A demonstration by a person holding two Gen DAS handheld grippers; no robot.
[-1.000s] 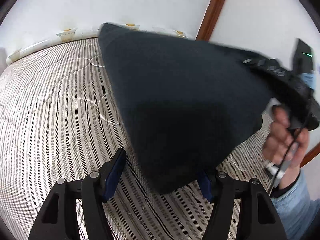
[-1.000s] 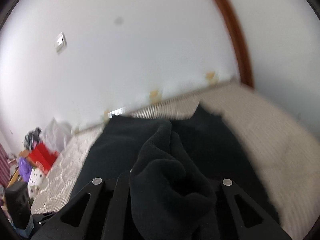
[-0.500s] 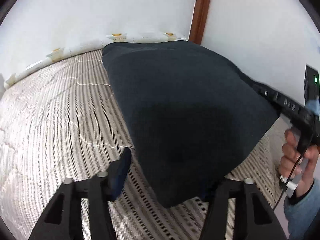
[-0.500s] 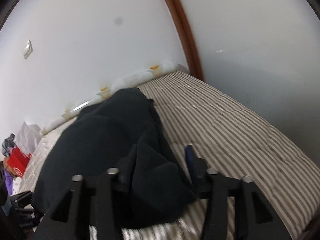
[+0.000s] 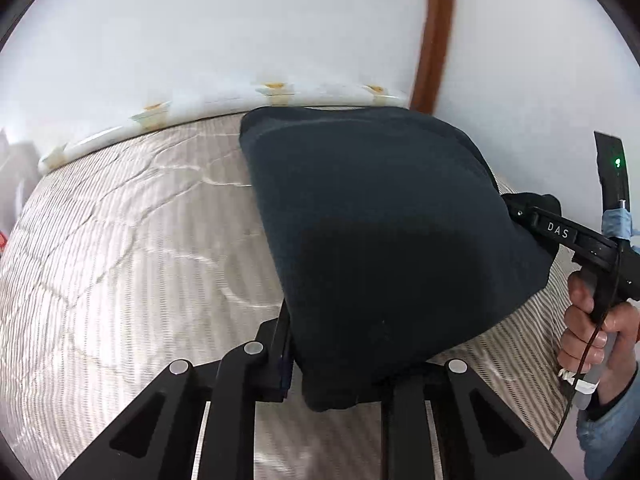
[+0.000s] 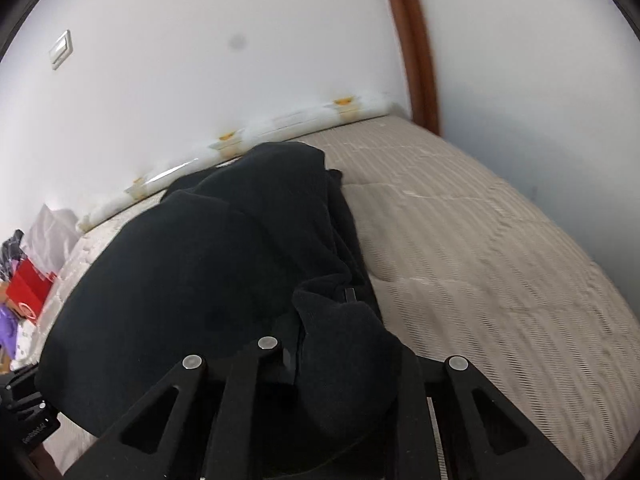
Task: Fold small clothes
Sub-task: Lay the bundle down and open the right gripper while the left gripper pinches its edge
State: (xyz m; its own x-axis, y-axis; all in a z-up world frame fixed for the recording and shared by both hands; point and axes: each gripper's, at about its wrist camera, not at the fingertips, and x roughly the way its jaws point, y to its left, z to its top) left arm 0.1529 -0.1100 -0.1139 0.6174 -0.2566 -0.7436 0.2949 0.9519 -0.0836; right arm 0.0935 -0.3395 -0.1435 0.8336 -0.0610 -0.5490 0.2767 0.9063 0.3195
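Note:
A dark navy garment [image 5: 380,220] hangs spread between both grippers over the striped mattress [image 5: 120,260], its far edge near the wall. My left gripper [image 5: 340,364] has its jaws closing on the cloth's near lower corner; the left pad presses the fabric and the right finger is hidden behind it. In the left wrist view my right gripper [image 5: 520,206] grips the opposite corner, held by a person's hand [image 5: 588,328]. In the right wrist view the garment [image 6: 200,272] bunches up in my right gripper [image 6: 348,360], whose jaws are closing on a thick fold.
White walls meet at a brown wooden frame [image 5: 436,32] behind the mattress [image 6: 480,260]. A red box [image 6: 28,288] and other clutter lie off the bed's left end. A light switch [image 6: 61,49] is on the wall.
The left jaws have come in from wide apart onto the cloth's corner. The right jaws opened, then came together again on bunched fabric, and the right gripper sank toward the mattress.

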